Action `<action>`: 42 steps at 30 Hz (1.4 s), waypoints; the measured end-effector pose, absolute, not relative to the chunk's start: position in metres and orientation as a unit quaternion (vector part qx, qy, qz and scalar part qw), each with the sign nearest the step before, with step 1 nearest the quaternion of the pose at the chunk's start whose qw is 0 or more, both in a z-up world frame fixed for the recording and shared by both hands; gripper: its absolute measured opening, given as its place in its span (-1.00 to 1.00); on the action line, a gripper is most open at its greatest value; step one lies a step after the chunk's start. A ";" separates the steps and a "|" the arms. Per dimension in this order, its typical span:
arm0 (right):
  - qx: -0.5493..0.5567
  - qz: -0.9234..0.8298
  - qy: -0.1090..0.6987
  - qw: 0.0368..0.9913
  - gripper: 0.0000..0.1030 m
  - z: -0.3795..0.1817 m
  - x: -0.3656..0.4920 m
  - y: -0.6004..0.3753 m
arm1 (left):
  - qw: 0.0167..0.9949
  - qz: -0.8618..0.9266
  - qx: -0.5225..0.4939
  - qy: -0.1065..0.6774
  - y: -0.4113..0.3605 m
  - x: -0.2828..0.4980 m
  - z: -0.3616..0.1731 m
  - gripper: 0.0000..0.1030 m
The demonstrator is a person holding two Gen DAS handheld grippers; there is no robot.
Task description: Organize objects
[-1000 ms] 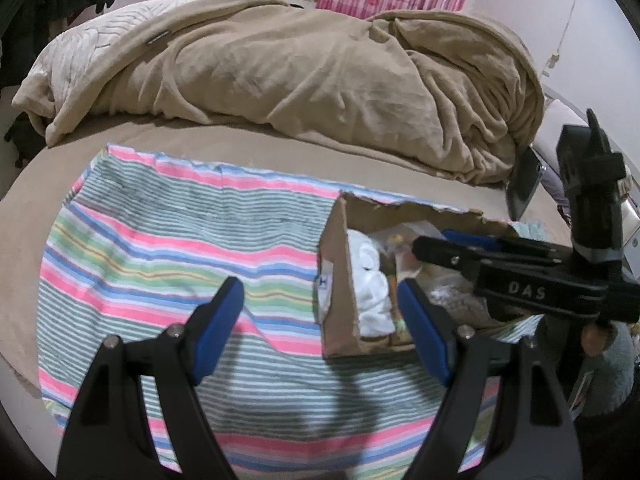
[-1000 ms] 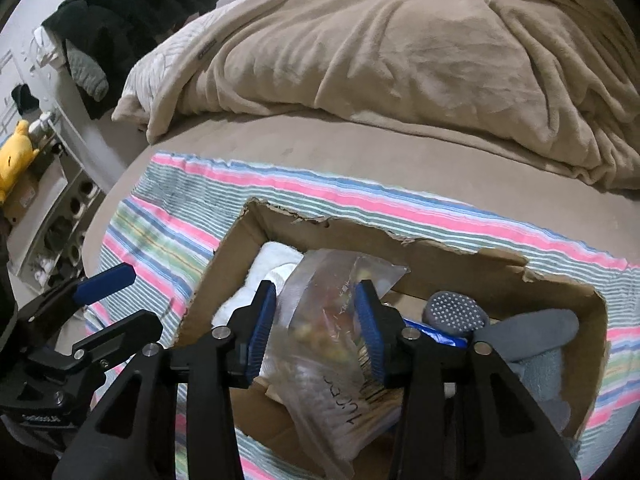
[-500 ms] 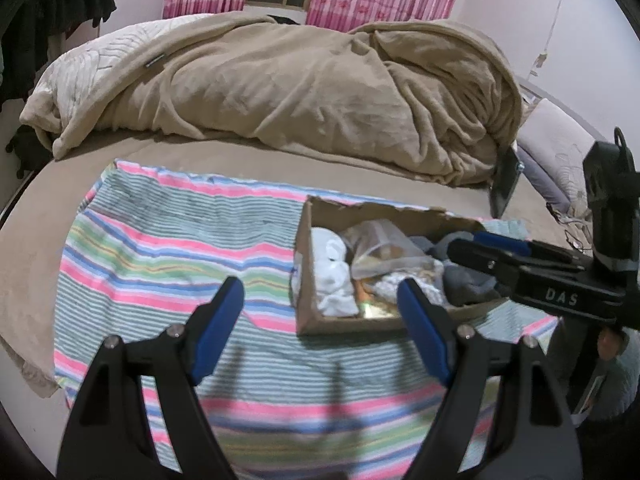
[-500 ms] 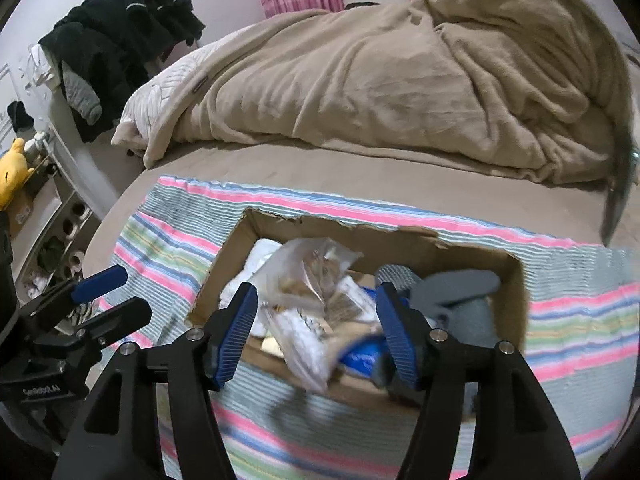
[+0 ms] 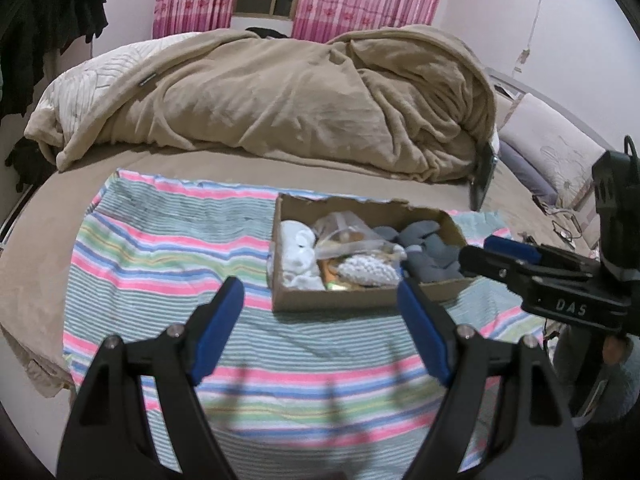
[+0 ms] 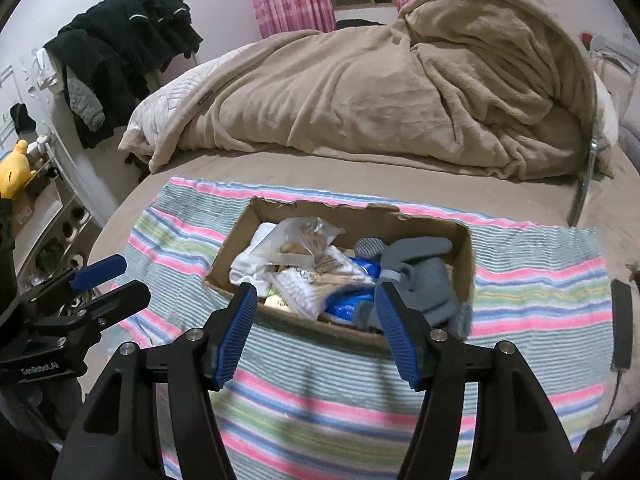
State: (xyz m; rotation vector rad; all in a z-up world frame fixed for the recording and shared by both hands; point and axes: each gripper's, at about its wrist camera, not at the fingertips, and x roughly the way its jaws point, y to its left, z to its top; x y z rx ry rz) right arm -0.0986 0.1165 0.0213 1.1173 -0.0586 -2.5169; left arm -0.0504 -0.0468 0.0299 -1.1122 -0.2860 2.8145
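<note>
A torn cardboard box [image 5: 344, 301] [image 6: 466, 248] sits on a striped cloth [image 5: 160, 264] [image 6: 540, 300] on the bed. In it lie a white cloth [image 5: 298, 246] [image 6: 250, 260], a clear plastic bag [image 5: 344, 232] [image 6: 304, 232], a white knitted piece [image 5: 366, 270], grey socks [image 5: 430, 246] [image 6: 420, 264] and a blue packet [image 6: 352, 304]. My left gripper [image 5: 320, 324] is open and empty, back from the box's near side. My right gripper [image 6: 314, 322] is open and empty, above the box's near edge.
A beige blanket [image 5: 300, 92] [image 6: 380, 88] is heaped at the back of the bed. A dark phone [image 5: 482, 178] stands at the right. Dark clothes [image 6: 120, 44] hang at the left, with a yellow toy [image 6: 14, 170] on shelves. A black cable piece [image 6: 622, 324] lies on the cloth's right.
My right gripper has opened and let go of the clear plastic bag, which now lies in the box. Both grippers have pulled back from the box.
</note>
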 end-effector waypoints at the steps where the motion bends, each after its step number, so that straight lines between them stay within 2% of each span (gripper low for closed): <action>1: 0.397 -0.898 -0.020 0.191 0.26 0.022 -0.095 0.118 | 0.050 0.925 -0.366 -0.093 -0.045 -0.048 0.030 0.56; 24: 0.398 -0.904 -0.013 0.153 0.27 0.011 -0.019 0.140 | 0.031 0.914 -0.400 -0.069 -0.003 0.006 0.015 0.58; 42: 0.401 -0.905 -0.007 0.142 0.28 0.008 -0.010 0.144 | 0.010 0.913 -0.403 -0.053 -0.003 0.014 0.013 0.58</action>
